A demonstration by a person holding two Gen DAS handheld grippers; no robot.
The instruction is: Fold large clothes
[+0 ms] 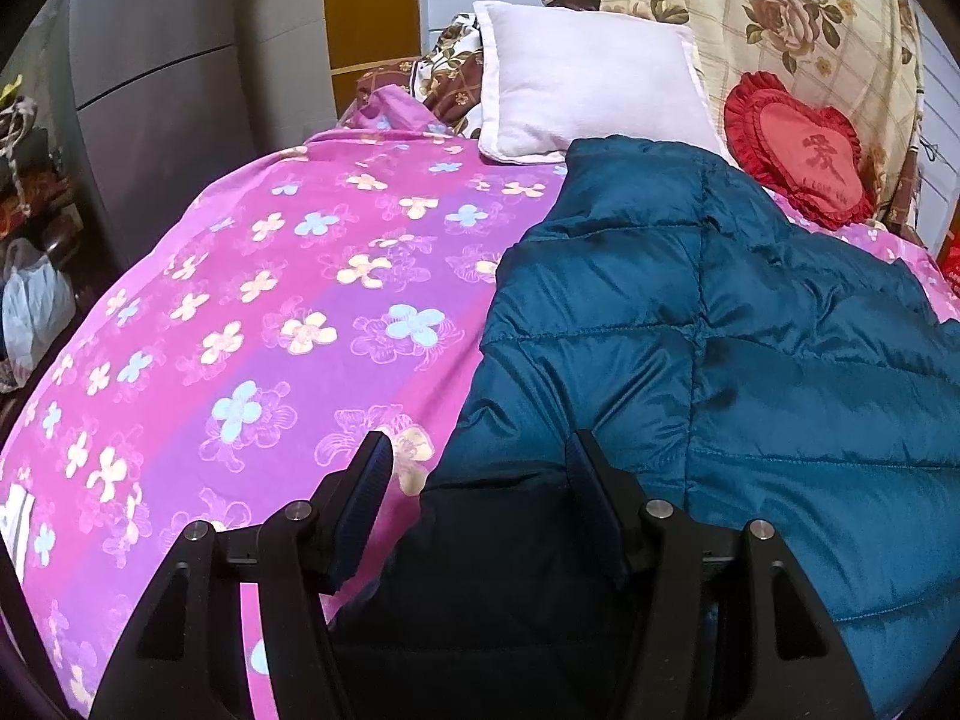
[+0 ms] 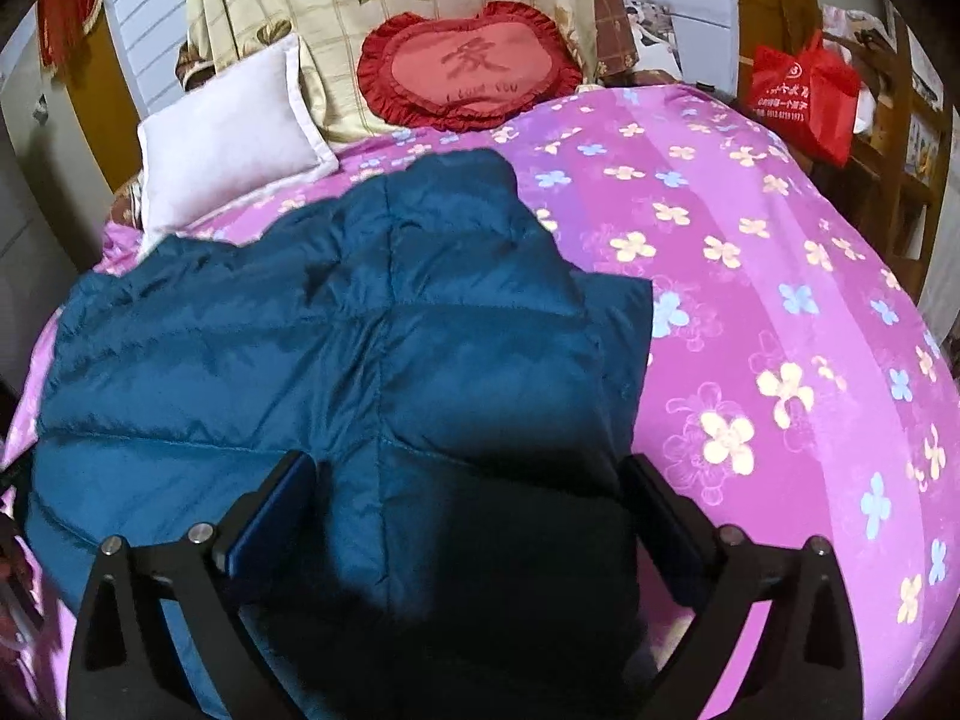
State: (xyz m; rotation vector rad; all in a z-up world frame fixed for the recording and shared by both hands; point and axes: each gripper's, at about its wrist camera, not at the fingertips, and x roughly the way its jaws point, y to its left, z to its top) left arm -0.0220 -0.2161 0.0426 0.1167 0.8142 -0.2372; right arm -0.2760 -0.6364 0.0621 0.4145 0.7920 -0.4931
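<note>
Black jaws of the left gripper (image 1: pixel 480 450) spread apart, nothing pinched between the ribbed pads, only a dark shadowed fold of teal quilted jacket (image 1: pixel 690 324) lying in the gap below. Left finger above pink sheet, right finger above jacket fabric; contact with either hard to judge from this angle.

Black jaws of the right gripper (image 2: pixel 468 474) likewise wide apart, over the near part of the same teal quilted jacket (image 2: pixel 336 348), pads clear of the cloth as far as can be seen, nothing clamped.

Teal jacket spread flat on the bed, puffed in stitched squares, running from the near edge of the bed up toward the head end. Narrower top portion reaching close to the pillows. Right-hand flap ending in a straight edge partway across the bed in the right wrist view, broad bare sheet beyond it.

Pink and purple flowered bedsheet (image 1: pixel 270 300) covering the bed, also seen wide and uncovered toward the right edge (image 2: pixel 780 312).

White pillow (image 1: pixel 588 84) at the head end, its lower corner just beside the jacket's top; same pillow (image 2: pixel 228 132) leaning toward the left corner. Red heart-shaped cushion (image 1: pixel 798 150) with frilled rim near the head end, propped against a cream rose-print cloth (image 1: pixel 750 18); cushion (image 2: pixel 474 66) well apart from the jacket. Red bag (image 2: pixel 804 96) off the bed's far right corner.
</note>
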